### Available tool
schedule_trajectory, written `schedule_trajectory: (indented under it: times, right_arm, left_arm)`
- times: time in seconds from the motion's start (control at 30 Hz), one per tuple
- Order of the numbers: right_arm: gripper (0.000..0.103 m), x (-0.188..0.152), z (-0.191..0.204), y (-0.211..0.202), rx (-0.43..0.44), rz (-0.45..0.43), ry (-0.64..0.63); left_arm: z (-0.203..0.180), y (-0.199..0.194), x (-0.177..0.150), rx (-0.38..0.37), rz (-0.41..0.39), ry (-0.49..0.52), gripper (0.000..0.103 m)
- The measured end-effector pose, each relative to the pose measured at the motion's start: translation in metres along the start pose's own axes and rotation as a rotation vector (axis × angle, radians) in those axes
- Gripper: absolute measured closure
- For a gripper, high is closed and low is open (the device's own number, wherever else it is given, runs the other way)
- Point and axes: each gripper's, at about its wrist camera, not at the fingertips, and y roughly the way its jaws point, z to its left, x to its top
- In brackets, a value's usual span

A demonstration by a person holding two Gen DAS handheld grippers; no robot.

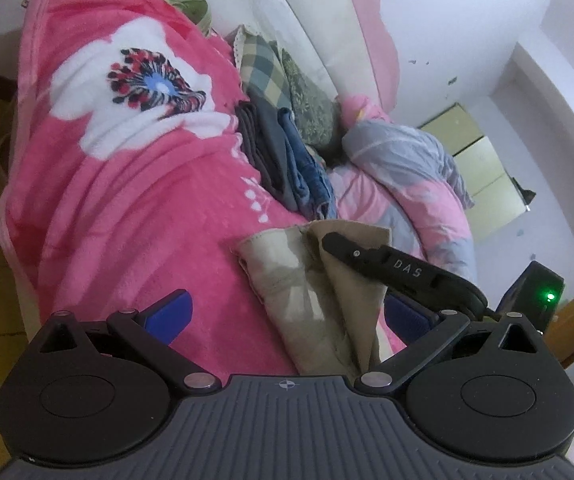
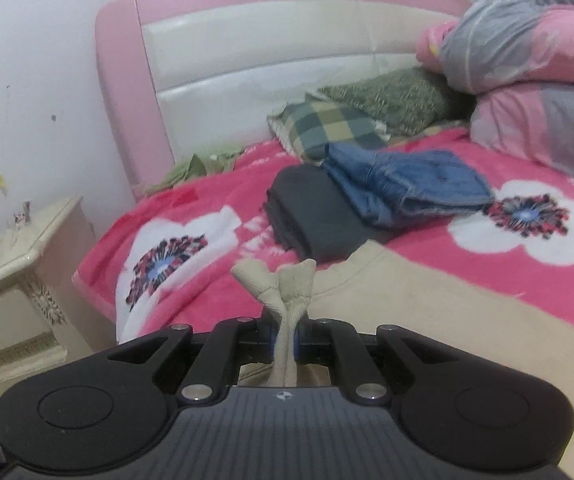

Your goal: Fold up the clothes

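Observation:
A beige garment [image 1: 311, 304] lies bunched on the pink flowered blanket [image 1: 119, 208]. My left gripper [image 1: 287, 308] is open, its blue pads [image 1: 169, 314] standing wide on either side of the cloth without touching it. My right gripper [image 2: 285, 332] is shut on a bunched edge of the beige garment [image 2: 447, 312], which spreads away to the right. In the left wrist view the right gripper [image 1: 339, 244] shows as a black finger lying over the cloth's upper fold. Folded dark grey clothes [image 2: 311, 216] and folded jeans [image 2: 407, 188] lie beyond.
A plaid pillow [image 2: 327, 128] and a green pillow [image 2: 399, 96] lean at the pink-and-white headboard [image 2: 247, 52]. A rolled pink-grey duvet [image 2: 539, 92] fills the right side. A cream nightstand [image 2: 19, 248] stands left of the bed. A green cloth [image 2: 199, 166] lies near the headboard.

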Motion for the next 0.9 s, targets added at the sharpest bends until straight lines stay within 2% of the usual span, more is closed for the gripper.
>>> schedule_trajectory:
  times: [0.2,0.27,0.3,0.33,0.37,0.4,0.47,0.63,0.7,0.83,0.87,0.9]
  right_arm:
    - [0.094,-0.009,0.005,0.014,0.024,0.048,-0.036]
    - [0.088,-0.014,-0.001,0.02,0.071,0.085,-0.026]
    - [0.08,-0.015,-0.006,0.018,0.11,0.082,0.0]
    - [0.075,-0.014,-0.014,0.015,0.17,0.083,0.048]
    - [0.062,-0.013,-0.025,0.012,0.24,0.082,0.126]
    - [0.054,-0.011,-0.035,0.008,0.311,0.081,0.203]
    - [0.052,-0.01,-0.057,-0.002,0.438,0.058,0.352]
    - [0.052,-0.02,-0.112,-0.056,0.583,-0.036,0.617]
    - [0.052,-0.033,-0.134,-0.092,0.583,-0.069,0.673]
    - [0.052,-0.072,-0.172,-0.173,0.495,-0.123,0.753]
    - [0.052,-0.084,-0.18,-0.195,0.459,-0.138,0.774]
    - [0.052,-0.096,-0.188,-0.215,0.414,-0.152,0.788]
  left_arm:
    - [0.004,0.004,-0.004,-0.02,0.013,-0.021,0.0]
    - [0.002,0.006,-0.005,-0.025,0.012,-0.015,0.0]
    - [0.0,0.007,-0.005,-0.028,0.01,-0.005,0.0]
    - [-0.003,0.008,-0.005,-0.032,0.008,0.005,0.0]
    - [-0.005,0.008,-0.005,-0.036,0.005,0.015,0.0]
    - [-0.008,0.009,-0.004,-0.04,0.003,0.025,0.0]
    - [-0.012,0.011,-0.004,-0.047,-0.002,0.045,0.0]
    - [-0.024,0.014,-0.004,-0.066,-0.013,0.095,0.001]
    - [-0.031,0.019,-0.004,-0.062,-0.015,0.13,0.002]
    - [-0.056,0.042,-0.006,0.014,-0.018,0.266,0.009]
    - [-0.061,0.048,-0.008,0.044,-0.018,0.304,0.016]
    - [-0.065,0.053,-0.01,0.075,-0.017,0.343,0.027]
